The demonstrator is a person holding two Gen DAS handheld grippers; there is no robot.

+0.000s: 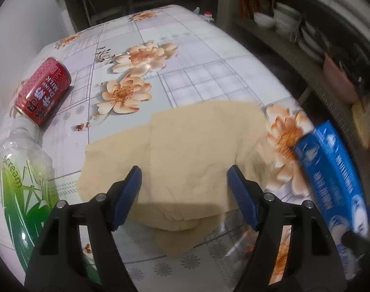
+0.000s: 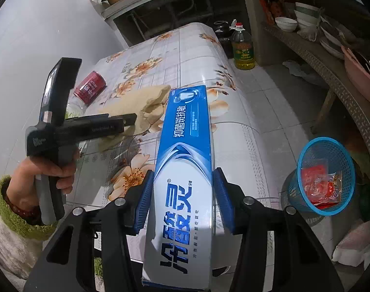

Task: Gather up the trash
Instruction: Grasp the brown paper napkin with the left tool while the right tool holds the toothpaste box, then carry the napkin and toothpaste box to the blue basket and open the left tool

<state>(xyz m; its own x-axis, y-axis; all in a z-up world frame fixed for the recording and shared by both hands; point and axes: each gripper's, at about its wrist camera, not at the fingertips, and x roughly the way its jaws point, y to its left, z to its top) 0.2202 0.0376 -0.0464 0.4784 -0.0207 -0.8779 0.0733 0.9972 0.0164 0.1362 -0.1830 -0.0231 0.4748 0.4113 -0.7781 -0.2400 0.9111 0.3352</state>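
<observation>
Item one: a long blue-and-white cardboard toothpaste box (image 2: pixel 185 170), clamped lengthwise between the blue pads of the right gripper (image 2: pixel 183 200). It is carried in the air over the near edge of the table, not yet over the bin.

Item two: a crumpled beige paper bag or wrapper (image 1: pixel 185 153), lying flat on the table. The left gripper (image 1: pixel 185 192) hangs directly above it with jaws spread wide and nothing between the pads; no contact can be made out. A hand (image 2: pixel 43 177) in a green-cuffed fleece sleeve holds that tool.

Item three: a red metal milk-drink can (image 1: pixel 42 91), on its side near the table's far left edge.

Item four: a clear plastic bottle with a green leaf-pattern label (image 1: pixel 24 177), also lying down, its neck just beside the can.

Receptacle: a small blue mesh plastic basket (image 2: pixel 304 168) on the tiled floor to the right of the table, already holding a few red crinkled wrappers (image 2: pixel 318 182).

Surface: a table with a floral, grid-printed glossy cover (image 1: pixel 197 56).

Progress, by my reckoning: early to middle. Some wrappers are binned, the box is in transit, and the bag, can and bottle remain to collect.
</observation>
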